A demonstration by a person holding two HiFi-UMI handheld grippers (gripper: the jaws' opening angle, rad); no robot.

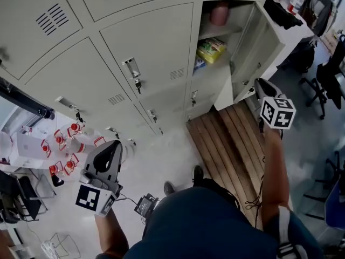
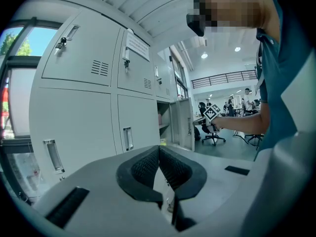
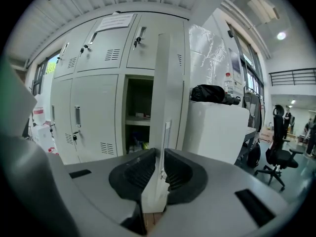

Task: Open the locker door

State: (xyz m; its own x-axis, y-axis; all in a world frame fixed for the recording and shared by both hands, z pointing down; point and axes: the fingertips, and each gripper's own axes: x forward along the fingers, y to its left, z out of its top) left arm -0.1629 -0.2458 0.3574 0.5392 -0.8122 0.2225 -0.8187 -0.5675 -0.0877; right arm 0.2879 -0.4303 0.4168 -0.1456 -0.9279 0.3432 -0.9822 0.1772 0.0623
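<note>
The grey locker door [image 1: 252, 47] stands swung out from its open compartment [image 1: 215, 63], which holds a yellow-green packet [image 1: 211, 48] on a shelf. My right gripper [image 1: 258, 85] is at the door's lower free edge. In the right gripper view the door's edge [image 3: 168, 83] runs straight between the jaws, and the right gripper [image 3: 160, 156] is shut on it, pads against both faces. My left gripper [image 1: 114, 146] hangs low at the left, away from the lockers; the left gripper [image 2: 159, 149] is shut with nothing in it. The left gripper view also shows the open door [image 2: 183, 125].
Closed lockers [image 1: 145, 42] fill the wall to the left of the open one. A wooden board floor [image 1: 232, 139] lies below the door. A white cabinet [image 3: 217, 127] with a black bag [image 3: 210, 93] stands right of the door. Office chairs [image 1: 329, 80] are at far right, red-capped bottles [image 1: 64, 139] at left.
</note>
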